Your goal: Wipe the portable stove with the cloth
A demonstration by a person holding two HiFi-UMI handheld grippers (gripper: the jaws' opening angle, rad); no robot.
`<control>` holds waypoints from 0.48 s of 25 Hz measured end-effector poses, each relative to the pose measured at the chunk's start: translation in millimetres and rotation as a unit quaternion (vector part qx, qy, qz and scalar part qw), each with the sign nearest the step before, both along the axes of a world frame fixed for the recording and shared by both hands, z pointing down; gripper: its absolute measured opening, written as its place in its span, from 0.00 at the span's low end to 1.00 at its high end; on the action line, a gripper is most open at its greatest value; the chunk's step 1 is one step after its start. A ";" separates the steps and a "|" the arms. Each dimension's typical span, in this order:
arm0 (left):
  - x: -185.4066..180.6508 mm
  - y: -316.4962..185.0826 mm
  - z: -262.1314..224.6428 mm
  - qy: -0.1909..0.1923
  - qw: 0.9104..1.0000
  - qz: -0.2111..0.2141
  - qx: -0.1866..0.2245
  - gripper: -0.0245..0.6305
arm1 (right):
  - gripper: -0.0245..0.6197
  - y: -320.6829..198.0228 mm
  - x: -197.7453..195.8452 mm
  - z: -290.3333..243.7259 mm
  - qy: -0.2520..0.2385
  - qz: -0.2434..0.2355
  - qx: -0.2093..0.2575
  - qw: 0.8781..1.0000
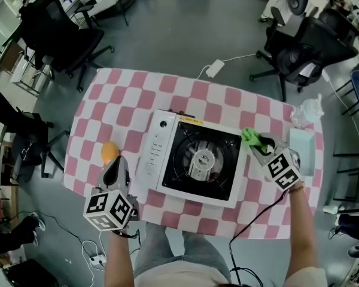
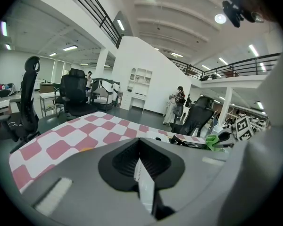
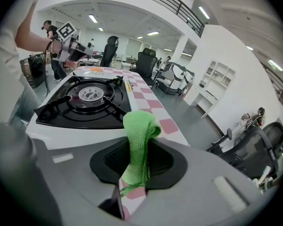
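The white portable stove (image 1: pixel 194 157) with a black burner top sits mid-table on the pink checked cloth; its burner (image 3: pixel 91 94) fills the left of the right gripper view. My right gripper (image 1: pixel 258 142) is shut on a bunched green cloth (image 1: pixel 249 136) (image 3: pixel 138 140), held at the stove's right edge. The left gripper (image 1: pixel 115 167) rests at the stove's left side near its control panel (image 1: pixel 156 145); its jaws are closed together with nothing between them (image 2: pixel 144 182). In the left gripper view the stove's edge (image 2: pixel 193 141) and the green cloth (image 2: pixel 216 141) show in the distance.
An orange ball (image 1: pixel 109 152) lies just beyond the left gripper. A pale tray (image 1: pixel 302 151) and a crumpled plastic bag (image 1: pixel 305 112) sit at the table's right edge. Office chairs (image 1: pixel 299 52) stand around the table. A cable (image 1: pixel 260 217) trails from the right gripper.
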State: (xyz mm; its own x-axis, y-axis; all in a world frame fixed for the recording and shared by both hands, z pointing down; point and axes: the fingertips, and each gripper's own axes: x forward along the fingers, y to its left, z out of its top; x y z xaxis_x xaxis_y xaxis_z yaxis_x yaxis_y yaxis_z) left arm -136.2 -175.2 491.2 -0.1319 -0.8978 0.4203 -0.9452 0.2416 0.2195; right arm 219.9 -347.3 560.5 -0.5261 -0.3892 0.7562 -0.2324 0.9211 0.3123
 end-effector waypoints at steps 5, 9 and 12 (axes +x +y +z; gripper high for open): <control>-0.9 0.4 -0.4 0.000 1.000 0.004 -0.002 0.04 | 0.18 2.7 3.5 4.2 0.011 -0.003 -0.002 1.000; -3.2 0.5 -5.1 -0.001 1.000 0.006 0.000 0.04 | 0.18 7.0 1.3 3.0 0.007 -0.010 -0.005 1.000; -4.9 1.2 -8.3 -0.004 1.000 0.007 0.001 0.04 | 0.18 10.4 1.5 1.8 0.006 -0.008 -0.008 1.000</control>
State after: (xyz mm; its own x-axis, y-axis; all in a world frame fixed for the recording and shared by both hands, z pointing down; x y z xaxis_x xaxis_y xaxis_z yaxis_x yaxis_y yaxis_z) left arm -141.1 -174.0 483.0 -0.1227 -0.8999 0.4184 -0.9499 0.2286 0.2131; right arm 221.4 -336.8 562.4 -0.5233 -0.3682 0.7685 -0.2145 0.9297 0.2994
